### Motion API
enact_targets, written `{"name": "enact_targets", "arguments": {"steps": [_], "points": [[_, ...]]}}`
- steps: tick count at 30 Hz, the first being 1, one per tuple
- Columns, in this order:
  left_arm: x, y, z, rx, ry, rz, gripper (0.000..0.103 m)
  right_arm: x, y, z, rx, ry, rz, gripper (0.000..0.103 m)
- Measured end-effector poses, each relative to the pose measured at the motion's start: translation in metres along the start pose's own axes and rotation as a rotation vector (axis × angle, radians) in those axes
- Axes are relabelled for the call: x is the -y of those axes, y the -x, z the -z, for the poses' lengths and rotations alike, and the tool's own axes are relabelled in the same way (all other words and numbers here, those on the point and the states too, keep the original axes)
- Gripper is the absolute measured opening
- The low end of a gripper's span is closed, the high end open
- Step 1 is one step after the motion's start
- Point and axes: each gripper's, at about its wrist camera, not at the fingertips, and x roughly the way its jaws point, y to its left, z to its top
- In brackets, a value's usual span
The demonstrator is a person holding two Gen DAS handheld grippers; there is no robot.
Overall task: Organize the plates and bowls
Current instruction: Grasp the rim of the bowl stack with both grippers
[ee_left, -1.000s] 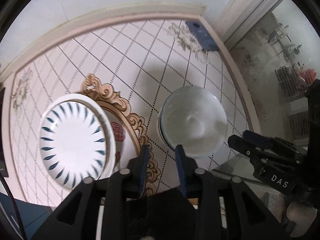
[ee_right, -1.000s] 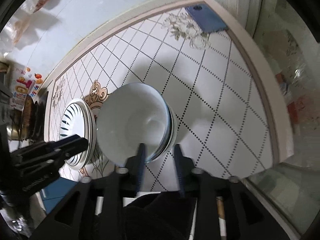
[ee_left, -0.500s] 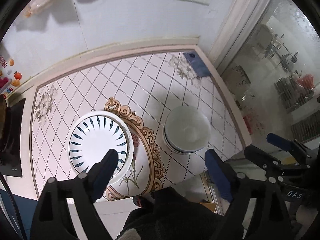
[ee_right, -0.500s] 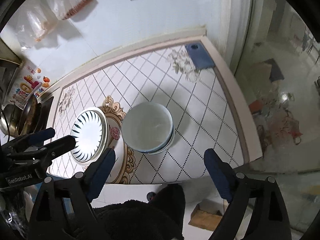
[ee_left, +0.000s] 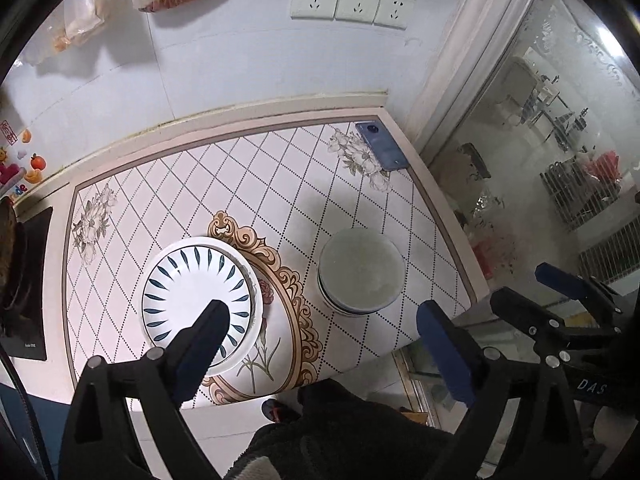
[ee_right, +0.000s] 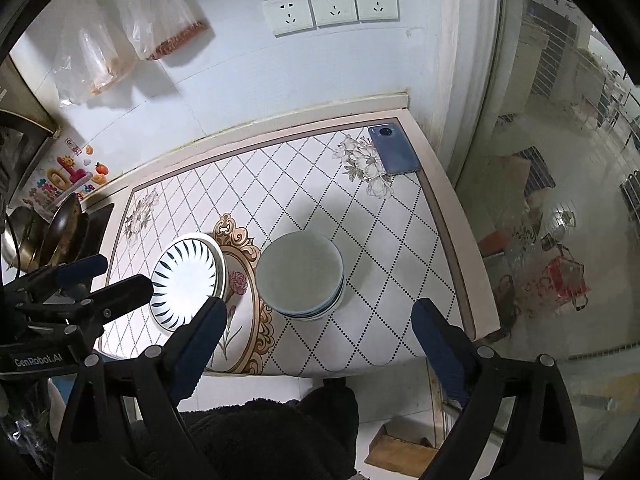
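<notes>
Jaws, left gripper (ee_left: 322, 318): spread wide, just opened out, nothing gripped; black plastic arms with rounded blue pads are seen above the tabletop.
Jaws, right gripper (ee_right: 318, 312): likewise spread wide after just opening, nothing pressed between the pads; same black frame, blue pads.
Plate stack (ee_left: 199, 299): round, glossy white ceramic, ringed with dark blue leaf strokes; partly covered by the left pad of the left gripper in its own view, and set outside that gripper's gap on the left.
Bowl stack (ee_right: 300, 276): round, smooth, pale white bowls nested together, thin dark blue rims showing at the lower edge; seen between the right gripper's pads and beyond their tips, touched by neither.
Plates to bowls: placed side by side, apart, with the gilt scrolled medallion (ee_left: 280, 312) between them.
Tabletop (ee_right: 384, 248): glossy, white, crossed by dotted diamond lines, printed flowers at the corners, beige border.
Phone (ee_right: 394, 150): flat blue-grey rectangle with rounded corners, laid at the far right corner, well beyond the jaws.
Wall sockets (ee_right: 332, 6): three square white plates in a row, far ahead of the jaws.
Plastic bags (ee_right: 132, 20): thin, clear, crinkled, hung on the wall far ahead and left.
</notes>
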Motion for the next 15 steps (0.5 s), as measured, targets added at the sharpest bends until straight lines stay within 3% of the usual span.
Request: {"name": "enact_targets", "arguments": {"steps": [7, 15], "points": [[-0.011, -0.047, -0.011, -0.071, 0.032, 0.003, 0.096, 0.016, -0.041, -0.008, -0.043, -0.051, -0.045, 0.096], [-0.037, -0.144, -0.032, -0.260, 0.156, 0.145, 0.096, 0.051, -0.133, -0.006, -0.153, -0.234, -0.286, 0.096]]}}
